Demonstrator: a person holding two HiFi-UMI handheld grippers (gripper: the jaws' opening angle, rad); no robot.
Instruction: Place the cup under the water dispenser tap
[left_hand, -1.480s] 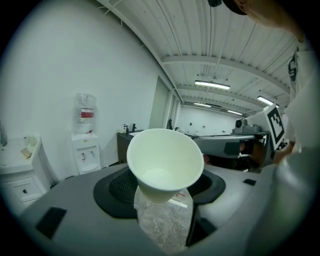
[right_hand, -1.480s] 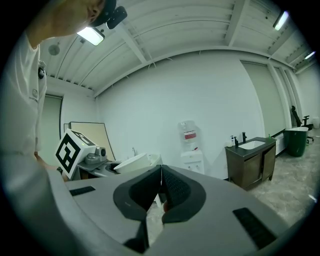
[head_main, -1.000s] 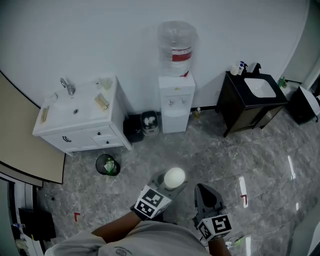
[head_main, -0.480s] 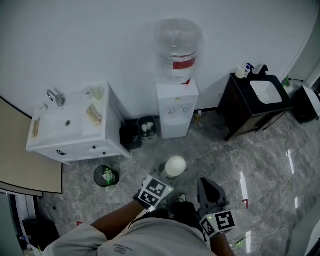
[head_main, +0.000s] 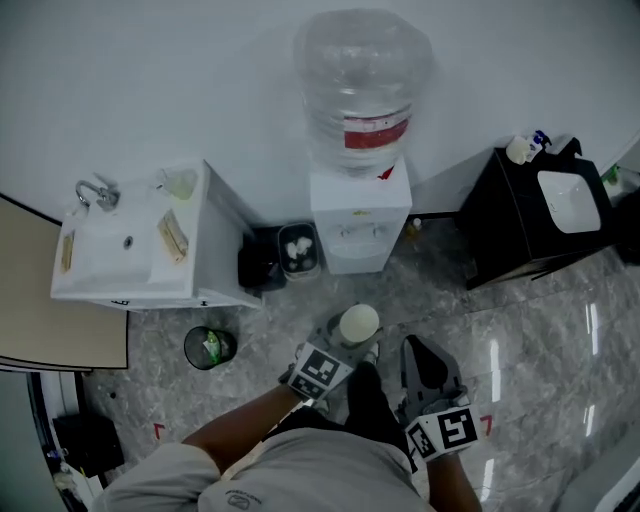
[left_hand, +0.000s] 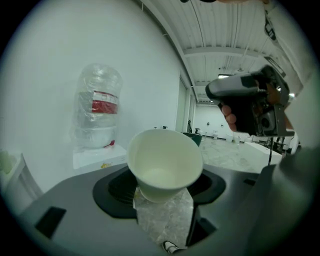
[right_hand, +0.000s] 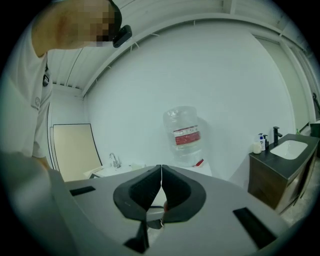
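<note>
A white paper cup (head_main: 358, 323) sits tilted between the jaws of my left gripper (head_main: 345, 340), which is shut on it near its base. The left gripper view shows the cup (left_hand: 165, 165) empty, its mouth facing the camera. The white water dispenser (head_main: 360, 225), topped by a clear bottle (head_main: 362, 85), stands against the wall straight ahead, with its taps (head_main: 358, 229) on the front. The cup is still a stride short of it. My right gripper (head_main: 425, 365) is level beside the left, its pads touching with nothing between them. The dispenser (right_hand: 186, 135) lies ahead of it too.
A white sink cabinet (head_main: 130, 250) stands left of the dispenser, with two small bins (head_main: 280, 255) between them. A round bin (head_main: 210, 346) sits on the marble floor at the left. A black vanity (head_main: 540, 220) stands at the right.
Both grippers and the person have moved forward towards the dispenser, which now looms larger and closer. The cup has stayed in the left gripper.
</note>
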